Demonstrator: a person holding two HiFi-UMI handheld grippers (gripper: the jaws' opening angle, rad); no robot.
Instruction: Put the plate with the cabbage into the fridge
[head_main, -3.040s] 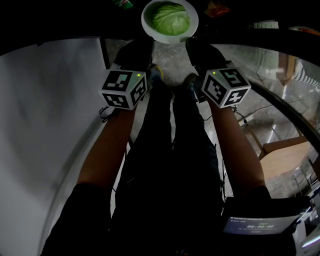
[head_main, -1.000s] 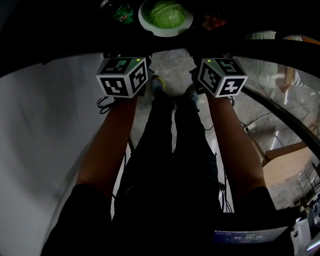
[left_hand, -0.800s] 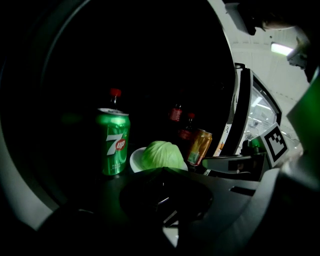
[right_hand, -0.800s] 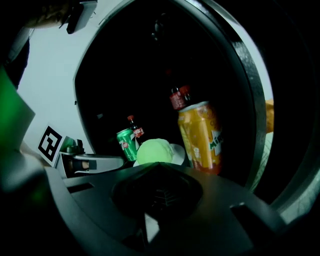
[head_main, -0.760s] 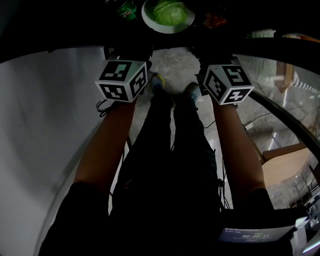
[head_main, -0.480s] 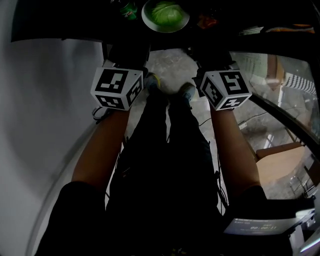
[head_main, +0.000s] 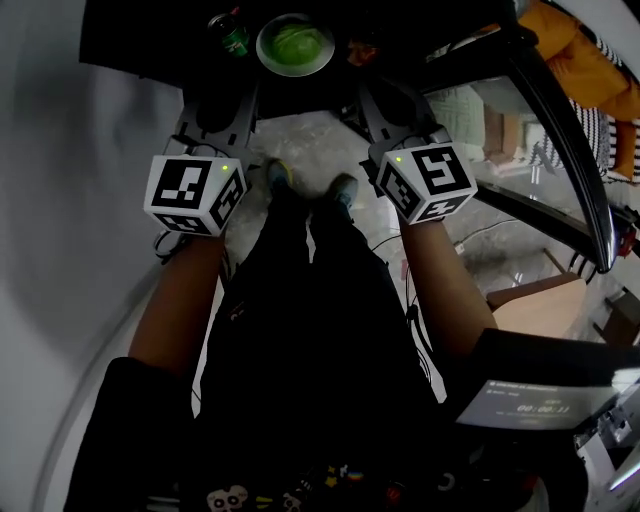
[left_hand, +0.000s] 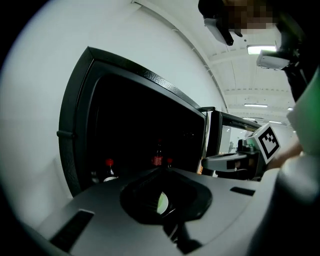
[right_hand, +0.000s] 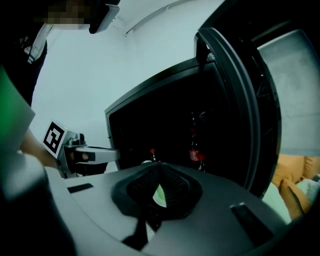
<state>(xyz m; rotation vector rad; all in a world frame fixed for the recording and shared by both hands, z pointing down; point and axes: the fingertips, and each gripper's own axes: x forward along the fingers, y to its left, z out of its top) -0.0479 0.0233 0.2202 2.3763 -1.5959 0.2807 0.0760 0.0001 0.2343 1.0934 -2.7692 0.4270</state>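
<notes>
A white plate (head_main: 294, 46) with green cabbage (head_main: 296, 43) hangs in the dark fridge opening at the top of the head view. My left gripper (head_main: 256, 80) is shut on the plate's left rim and my right gripper (head_main: 347, 84) on its right rim. In the left gripper view, the left gripper (left_hand: 162, 204) shows only a pale green sliver of plate (left_hand: 162, 201) between its shut jaws. The right gripper (right_hand: 158, 196) pinches a similar sliver of plate (right_hand: 159, 193) in its own view. Both point into the black fridge interior (left_hand: 145, 125).
Red-capped bottles (left_hand: 158, 159) (right_hand: 194, 150) stand inside the fridge, and a green can (head_main: 232, 35) is just left of the plate. The open glass door (head_main: 560, 130) swings out on the right. A person in orange (head_main: 590, 70) stands behind it. A wooden piece (head_main: 540, 300) lies right.
Both grippers have carried the plate forward and a little left, deeper into the dark opening. It now looks smaller and farther away. The open door has come into view on the right.
</notes>
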